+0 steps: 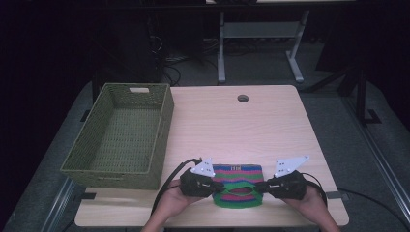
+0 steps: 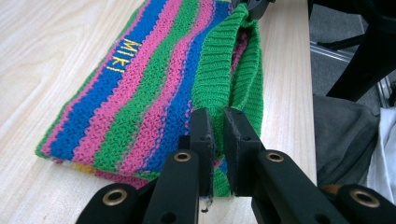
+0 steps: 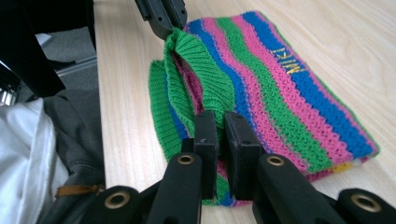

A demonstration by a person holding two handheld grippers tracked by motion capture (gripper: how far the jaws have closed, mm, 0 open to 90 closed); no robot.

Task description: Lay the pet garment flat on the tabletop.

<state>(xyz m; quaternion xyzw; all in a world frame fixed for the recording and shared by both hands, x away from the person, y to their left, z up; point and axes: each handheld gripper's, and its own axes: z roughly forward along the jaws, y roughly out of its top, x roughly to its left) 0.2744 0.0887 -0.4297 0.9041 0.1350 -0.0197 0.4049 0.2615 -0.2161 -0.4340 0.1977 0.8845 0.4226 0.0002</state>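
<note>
Big light wooden table point(image 1: 270, 125) spread across the high view, small round hole point(image 1: 242, 98) up at twelve o'clock. Over at nine o'clock, sitting on the table's edge, a green woven basket point(image 1: 121, 137), open-topped.

Down at six o'clock, flat on the table near the front edge, a striped knitted cloth point(image 1: 238, 186) in green, pink and blue bands, folded, with small yellow lettering point(image 2: 123, 55) on a blue stripe. Green ribbed edge pulled up off the fold between the two tools.

At the cloth's nine o'clock side, held in a hand, the left gripper point(image 2: 218, 133), clamped on that green ribbed edge, knit pinched between the black jaws. At the cloth's three o'clock side, the right gripper point(image 3: 219, 135), likewise clamped on the ribbed edge at its end. Seen from each gripper view, the other gripper's tip biting the far end of the same green band, up near twelve o'clock. Possibly one layer only in each pinch; hard to tell from here.
</note>
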